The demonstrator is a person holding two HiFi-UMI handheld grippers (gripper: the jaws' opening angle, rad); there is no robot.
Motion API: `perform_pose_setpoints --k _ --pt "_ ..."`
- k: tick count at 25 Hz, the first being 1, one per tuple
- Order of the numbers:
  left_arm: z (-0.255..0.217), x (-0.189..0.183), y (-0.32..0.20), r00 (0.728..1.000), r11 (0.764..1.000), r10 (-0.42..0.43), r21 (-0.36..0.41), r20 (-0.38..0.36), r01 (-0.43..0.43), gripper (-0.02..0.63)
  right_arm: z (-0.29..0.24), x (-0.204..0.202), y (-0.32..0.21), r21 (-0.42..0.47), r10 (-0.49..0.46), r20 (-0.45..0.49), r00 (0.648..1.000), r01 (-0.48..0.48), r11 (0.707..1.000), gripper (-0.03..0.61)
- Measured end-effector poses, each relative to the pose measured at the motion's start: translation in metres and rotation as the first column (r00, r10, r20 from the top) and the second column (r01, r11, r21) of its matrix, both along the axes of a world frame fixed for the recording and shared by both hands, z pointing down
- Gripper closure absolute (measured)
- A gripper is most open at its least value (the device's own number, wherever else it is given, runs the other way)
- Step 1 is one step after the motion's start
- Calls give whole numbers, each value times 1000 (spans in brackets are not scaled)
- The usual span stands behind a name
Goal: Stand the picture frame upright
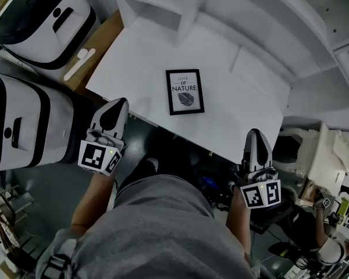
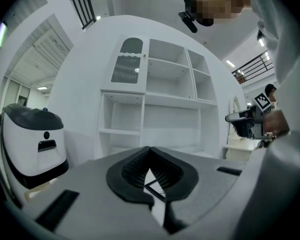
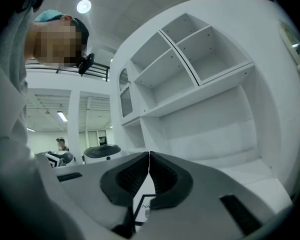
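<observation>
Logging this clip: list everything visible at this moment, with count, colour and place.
picture frame: one, black with white print, lying flat mid-table
table: one, white, in front of the person
shelf unit: one, white, behind the table
bulky appliances: two, white and black, left of the table
paddle-shaped utensil: one, white, on a brown surface, upper left
left gripper: grey, shut, holding nothing, at the table's near edge
right gripper: grey, shut, holding nothing, at the near edge

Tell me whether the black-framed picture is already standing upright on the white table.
No: in the head view the black-framed picture lies flat, face up, on the white table.
</observation>
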State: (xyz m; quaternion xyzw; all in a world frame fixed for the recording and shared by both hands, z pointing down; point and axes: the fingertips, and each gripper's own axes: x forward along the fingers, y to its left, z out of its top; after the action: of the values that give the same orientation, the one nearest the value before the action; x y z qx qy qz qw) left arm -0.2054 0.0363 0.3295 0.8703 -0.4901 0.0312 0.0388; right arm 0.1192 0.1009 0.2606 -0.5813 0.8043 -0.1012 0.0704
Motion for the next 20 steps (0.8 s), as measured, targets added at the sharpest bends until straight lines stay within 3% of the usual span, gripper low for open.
perform_pose_setpoints --k 20 --pt "6 75 -78 1000 1000 -7 -24 21 8 606 14 67 -95 -39 -45 37 998 46 998 551"
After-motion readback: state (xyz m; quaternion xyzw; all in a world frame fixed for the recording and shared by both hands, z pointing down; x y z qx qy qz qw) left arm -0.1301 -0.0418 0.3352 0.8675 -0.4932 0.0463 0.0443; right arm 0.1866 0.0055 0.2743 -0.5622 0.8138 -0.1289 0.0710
